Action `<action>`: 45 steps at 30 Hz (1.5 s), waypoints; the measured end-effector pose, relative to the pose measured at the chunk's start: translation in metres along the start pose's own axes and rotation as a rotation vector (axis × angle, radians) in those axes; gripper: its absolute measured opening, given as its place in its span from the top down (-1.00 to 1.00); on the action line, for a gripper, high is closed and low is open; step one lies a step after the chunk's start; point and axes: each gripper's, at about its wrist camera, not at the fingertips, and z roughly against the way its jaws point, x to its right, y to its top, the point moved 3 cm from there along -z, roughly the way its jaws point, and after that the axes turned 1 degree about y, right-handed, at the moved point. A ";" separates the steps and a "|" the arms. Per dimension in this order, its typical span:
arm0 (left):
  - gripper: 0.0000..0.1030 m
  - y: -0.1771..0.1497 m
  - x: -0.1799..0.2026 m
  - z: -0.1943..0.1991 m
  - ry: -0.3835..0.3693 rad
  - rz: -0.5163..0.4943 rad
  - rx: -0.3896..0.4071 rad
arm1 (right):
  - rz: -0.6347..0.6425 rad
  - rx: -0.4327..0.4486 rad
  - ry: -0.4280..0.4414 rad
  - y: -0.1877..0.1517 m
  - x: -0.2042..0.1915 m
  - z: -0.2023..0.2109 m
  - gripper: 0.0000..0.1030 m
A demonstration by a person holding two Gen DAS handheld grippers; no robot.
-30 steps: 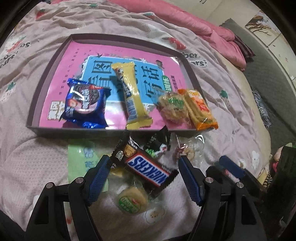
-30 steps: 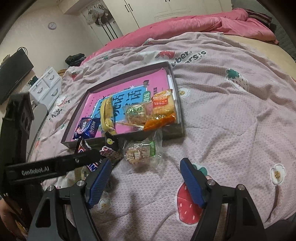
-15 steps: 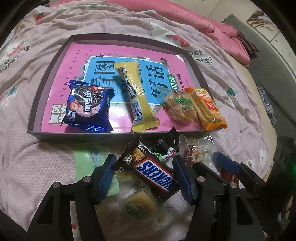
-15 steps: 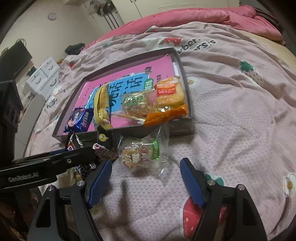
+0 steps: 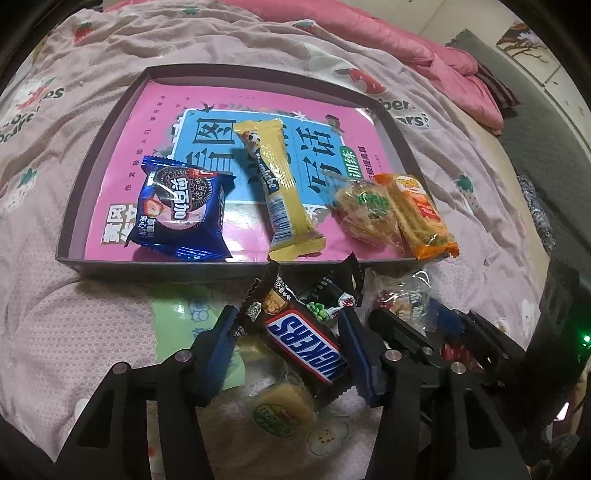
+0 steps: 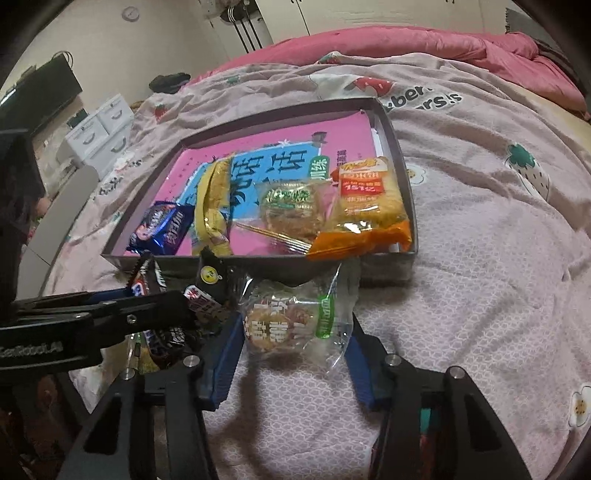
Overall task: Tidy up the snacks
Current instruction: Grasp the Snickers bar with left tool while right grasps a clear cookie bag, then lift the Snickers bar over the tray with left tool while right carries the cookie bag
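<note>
The left gripper [image 5: 288,347] has been closing in, its jaws now narrowly parted around the Snickers bar [image 5: 306,341] on the bed [image 5: 74,332]. The right gripper [image 6: 293,356] has advanced too, jaws open, flanking the clear-wrapped cookie [image 6: 291,321] near the tray [image 6: 402,177].

A home bedroom is showing: a pink strawberry-print quilt [image 6: 480,229] is covering the bed, with white wardrobe doors [image 6: 332,14] standing behind.
</note>
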 end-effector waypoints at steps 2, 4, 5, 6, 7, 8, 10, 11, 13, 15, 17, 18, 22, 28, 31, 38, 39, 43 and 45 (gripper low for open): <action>0.04 0.001 -0.001 0.000 -0.006 0.002 0.003 | -0.005 0.012 0.002 0.000 0.001 0.005 0.00; 0.17 0.002 -0.002 0.001 -0.012 0.003 0.013 | -0.008 0.027 0.007 0.000 0.002 0.011 0.00; 0.22 0.003 -0.002 0.002 -0.017 0.003 0.015 | -0.010 0.036 0.012 0.000 0.002 0.015 0.00; 0.24 0.004 -0.003 0.002 -0.019 0.003 0.017 | -0.010 0.041 0.014 0.001 0.002 0.017 0.00; 0.26 0.004 -0.004 0.002 -0.021 0.003 0.019 | -0.010 0.045 0.013 0.001 0.002 0.018 0.00; 0.28 0.004 -0.004 0.003 -0.026 0.007 0.018 | -0.011 0.045 0.010 0.000 0.002 0.019 0.00; 0.30 0.005 -0.005 0.004 -0.030 0.005 0.021 | -0.020 0.047 0.010 0.000 0.004 0.021 0.00; 0.33 0.005 -0.006 0.005 -0.035 0.005 0.023 | -0.025 0.050 0.016 0.000 0.004 0.023 0.00; 0.35 0.004 -0.007 0.007 -0.042 0.007 0.024 | -0.030 0.062 0.020 0.000 0.005 0.027 0.00; 0.36 0.003 -0.008 0.008 -0.044 0.008 0.026 | -0.033 0.073 0.025 0.000 0.005 0.030 0.00; 0.38 0.002 -0.010 0.010 -0.045 0.008 0.028 | -0.031 0.084 0.027 0.000 0.005 0.033 0.00; 0.42 0.002 -0.010 0.011 -0.048 0.008 0.030 | -0.030 0.088 0.030 0.000 0.004 0.034 0.00; 0.43 -0.001 -0.014 0.018 -0.047 0.007 0.041 | -0.023 0.104 0.042 0.001 0.002 0.038 0.00; 0.44 0.002 -0.016 0.026 -0.049 0.003 0.065 | -0.013 0.121 0.049 0.003 -0.001 0.041 0.00; 0.44 0.004 -0.017 0.032 -0.048 0.005 0.078 | -0.013 0.131 0.053 0.003 -0.002 0.043 0.00; 0.44 0.007 -0.017 0.044 -0.051 0.001 0.113 | -0.002 0.160 0.057 0.006 -0.004 0.048 0.00; 0.44 0.007 -0.017 0.045 -0.050 0.000 0.118 | 0.000 0.166 0.057 0.006 -0.004 0.049 0.00; 0.44 0.009 -0.017 0.053 -0.047 0.000 0.140 | -0.001 0.190 0.064 0.008 -0.005 0.054 0.00; 0.44 0.010 -0.017 0.057 -0.045 0.000 0.153 | 0.000 0.198 0.066 0.009 -0.005 0.055 0.00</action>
